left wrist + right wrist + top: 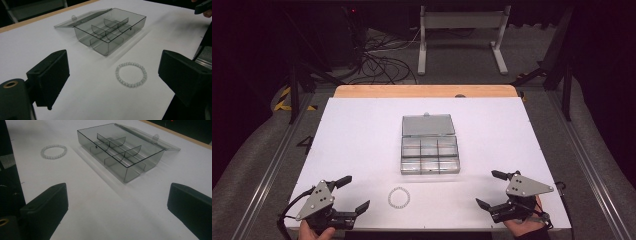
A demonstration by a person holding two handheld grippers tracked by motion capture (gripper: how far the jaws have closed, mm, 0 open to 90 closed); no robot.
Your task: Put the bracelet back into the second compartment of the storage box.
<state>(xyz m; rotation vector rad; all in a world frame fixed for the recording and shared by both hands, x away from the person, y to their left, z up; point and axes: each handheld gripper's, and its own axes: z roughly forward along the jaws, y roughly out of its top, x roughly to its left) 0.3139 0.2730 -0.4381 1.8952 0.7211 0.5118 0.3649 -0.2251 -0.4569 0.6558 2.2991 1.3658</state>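
A white bead bracelet (pixel 399 197) lies flat on the white table near its front edge; it lies between the jaws' line of sight in the left gripper view (pixel 131 74) and far left in the right gripper view (pixel 54 151). A clear grey compartment box (pixel 430 154) sits mid-table with its lid (pixel 428 125) folded back; the box (pixel 110 28) (pixel 120 150) looks empty. My left gripper (pixel 352 194) is open at the front left, beside the bracelet. At the front right, my right gripper (pixel 491 189) is open, short of the box's near right corner.
The white table top (pixel 352 135) has a wooden strip (pixel 426 91) along its far edge. Metal rails run down both sides. Cables and a white stand (pixel 462 30) sit on the floor beyond the table.
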